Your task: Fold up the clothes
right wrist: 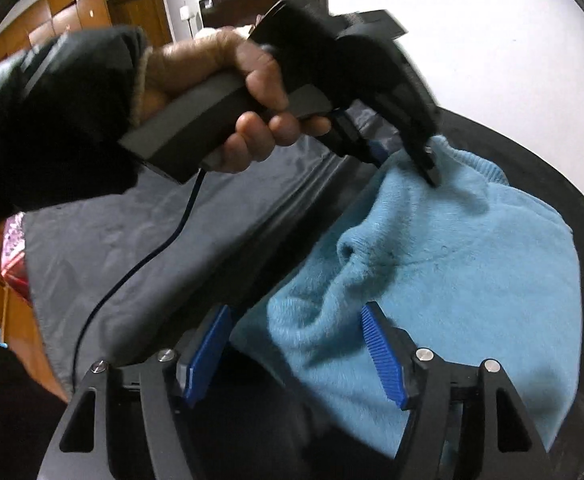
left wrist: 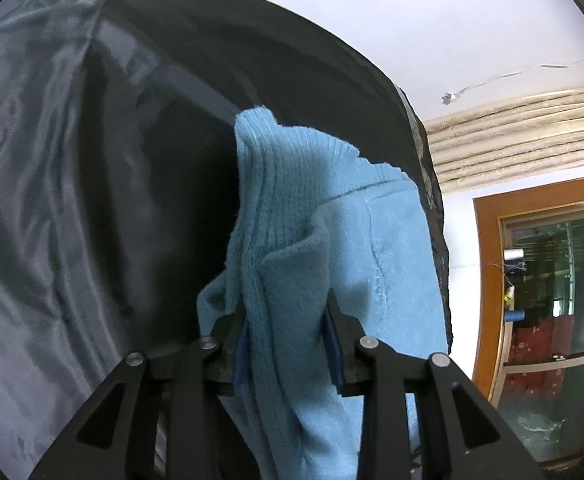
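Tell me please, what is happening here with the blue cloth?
A person is folding a light blue sweater on a dark grey sheet, with a handheld gripper in each hand. The left gripper has a bunched fold of the sweater between its jaws. The right gripper is open, its jaws spread around a ridge of the fabric without pinching it.

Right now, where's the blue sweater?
The blue sweater lies bunched on the dark cloth, right of centre in the right wrist view. The left gripper has a fold of it between its fingers.
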Demonstrator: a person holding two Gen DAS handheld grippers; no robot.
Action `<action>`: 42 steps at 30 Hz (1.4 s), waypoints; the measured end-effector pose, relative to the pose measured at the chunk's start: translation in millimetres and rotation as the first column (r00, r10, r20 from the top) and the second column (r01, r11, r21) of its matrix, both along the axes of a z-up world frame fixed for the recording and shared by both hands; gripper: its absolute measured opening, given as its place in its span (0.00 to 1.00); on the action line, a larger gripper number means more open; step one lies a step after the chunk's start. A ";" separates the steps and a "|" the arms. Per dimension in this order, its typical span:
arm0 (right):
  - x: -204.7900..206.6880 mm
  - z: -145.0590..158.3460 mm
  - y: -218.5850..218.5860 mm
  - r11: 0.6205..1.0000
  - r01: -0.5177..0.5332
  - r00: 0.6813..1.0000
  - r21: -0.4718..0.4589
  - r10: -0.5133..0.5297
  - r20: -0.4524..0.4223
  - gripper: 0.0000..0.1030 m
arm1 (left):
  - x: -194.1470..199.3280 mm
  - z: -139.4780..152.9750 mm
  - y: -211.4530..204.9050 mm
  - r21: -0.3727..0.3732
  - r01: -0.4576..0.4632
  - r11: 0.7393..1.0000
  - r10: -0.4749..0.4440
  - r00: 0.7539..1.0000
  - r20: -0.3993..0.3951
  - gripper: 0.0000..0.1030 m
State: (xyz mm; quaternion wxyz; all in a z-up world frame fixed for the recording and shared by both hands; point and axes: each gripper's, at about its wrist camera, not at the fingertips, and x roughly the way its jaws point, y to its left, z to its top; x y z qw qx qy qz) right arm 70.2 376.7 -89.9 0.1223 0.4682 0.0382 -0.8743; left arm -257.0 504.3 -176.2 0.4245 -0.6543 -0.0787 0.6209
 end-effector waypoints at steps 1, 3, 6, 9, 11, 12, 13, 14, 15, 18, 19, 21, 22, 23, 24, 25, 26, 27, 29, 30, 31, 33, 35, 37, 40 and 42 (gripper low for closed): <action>7.1 3.9 5.1 1.000 0.010 1.000 0.002 -0.010 -0.008 0.67 | 2.1 3.2 -4.7 -0.002 -0.010 1.000 0.010 1.000 -0.006 0.40; 21.2 11.2 15.1 1.000 0.030 0.999 0.007 -0.029 -0.023 0.67 | 7.5 10.0 -16.9 -0.014 -0.036 0.999 0.036 0.999 -0.020 0.67; 33.1 18.7 25.8 0.998 0.065 0.998 0.026 -0.064 -0.028 0.67 | 21.4 20.2 -38.9 -0.013 -0.058 0.998 0.058 0.998 -0.035 0.71; 45.0 25.2 40.6 0.993 0.111 0.993 0.038 -0.110 -0.032 0.67 | 43.6 29.2 -58.4 0.025 -0.068 0.997 0.067 0.998 0.016 0.75; 50.9 30.4 48.1 0.989 0.139 0.990 0.050 -0.137 -0.040 0.67 | 59.1 33.4 -66.0 0.063 -0.064 0.996 0.061 0.996 0.058 0.75; 55.3 31.6 55.4 0.986 0.155 0.987 0.057 -0.153 -0.045 0.67 | 69.8 34.7 -64.0 0.077 -0.058 0.995 0.052 0.996 0.076 0.75; 59.0 32.2 61.8 0.983 0.172 0.984 0.063 -0.169 -0.049 0.67 | 83.2 36.6 -58.4 0.088 -0.050 0.995 0.042 0.995 0.092 0.75; 59.5 30.5 64.4 0.980 0.188 0.982 0.068 -0.185 -0.048 0.67 | 94.4 37.4 -56.3 0.096 -0.043 0.994 0.033 0.994 0.106 0.75; 60.0 28.8 67.1 0.976 0.204 0.979 0.073 -0.201 -0.047 0.67 | 103.9 37.2 -57.0 0.102 -0.037 0.994 0.025 0.993 0.118 0.75; 64.7 26.2 75.8 0.964 0.255 0.967 0.077 -0.254 -0.018 0.67 | 128.5 35.2 -57.7 0.117 -0.024 0.993 0.006 0.989 0.151 0.75; 64.1 22.6 79.9 0.961 0.266 0.964 0.074 -0.266 -0.010 0.67 | 134.9 33.9 -56.9 0.120 -0.024 0.992 0.005 0.988 0.157 0.75; 64.8 16.3 88.0 0.957 0.282 0.959 0.073 -0.283 0.000 0.67 | 143.2 28.7 -55.3 0.118 -0.038 0.992 0.019 0.986 0.164 0.75; 65.7 13.7 91.6 0.955 0.287 0.958 0.075 -0.288 0.002 0.67 | 145.4 26.4 -53.8 0.117 -0.048 0.992 0.028 0.986 0.167 0.75; 66.3 12.3 93.4 0.955 0.286 0.958 0.078 -0.287 0.002 0.67 | 146.3 24.7 -51.5 0.116 -0.057 0.992 0.037 0.985 0.169 0.75; 67.3 11.3 95.0 0.955 0.286 0.958 0.080 -0.287 0.001 0.67 | 147.1 23.4 -49.0 0.119 -0.068 0.991 0.047 0.984 0.172 0.75; 69.8 12.0 95.6 0.955 0.286 0.958 0.081 -0.287 0.000 0.67 | 147.5 22.8 -47.0 0.120 -0.077 0.990 0.056 0.983 0.173 0.75; 72.2 12.1 96.7 0.954 0.286 0.958 0.084 -0.287 -0.001 0.67 | 148.1 22.1 -46.8 0.111 -0.088 0.990 0.068 0.983 0.174 0.75; 74.6 12.3 97.8 0.954 0.287 0.958 0.086 -0.288 -0.003 0.67 | 147.8 20.9 -48.0 0.097 -0.101 0.990 0.083 0.981 0.175 0.75; 78.1 12.7 100.7 0.953 0.291 0.957 0.087 -0.291 -0.006 0.67 | 146.4 20.5 -52.1 0.080 -0.119 0.990 0.104 0.980 0.170 0.75; 74.3 8.9 106.0 0.951 0.296 0.955 0.088 -0.297 -0.006 0.67 | 148.2 20.1 -53.1 0.071 -0.126 0.990 0.113 0.980 0.164 0.75; 74.9 8.2 109.0 0.949 0.304 0.953 0.087 -0.304 -0.005 0.67 | 148.8 19.5 -53.9 0.064 -0.131 0.989 0.120 0.980 0.160 0.75; 77.6 7.1 115.7 0.943 0.323 0.946 0.081 -0.324 0.005 0.67 | 148.1 16.3 -55.4 0.051 -0.143 0.988 0.133 0.978 0.162 0.75; 78.6 4.9 119.8 0.939 0.335 0.941 0.077 -0.337 0.018 0.67 | 148.2 14.7 -56.7 0.047 -0.154 0.987 0.144 0.976 0.165 0.75; 79.2 3.6 121.1 0.939 0.336 0.941 0.077 -0.339 0.024 0.67 | 150.1 15.6 -53.6 0.054 -0.152 0.987 0.142 0.976 0.163 0.75; 79.6 3.2 120.0 0.941 0.330 0.943 0.079 -0.332 0.023 0.67 | 151.8 14.6 -48.7 0.046 -0.157 0.987 0.148 0.976 0.161 0.75; 79.2 2.8 118.6 0.942 0.325 0.945 0.080 -0.327 0.020 0.67 | 152.1 11.4 -44.9 0.032 -0.166 0.986 0.158 0.973 0.166 0.71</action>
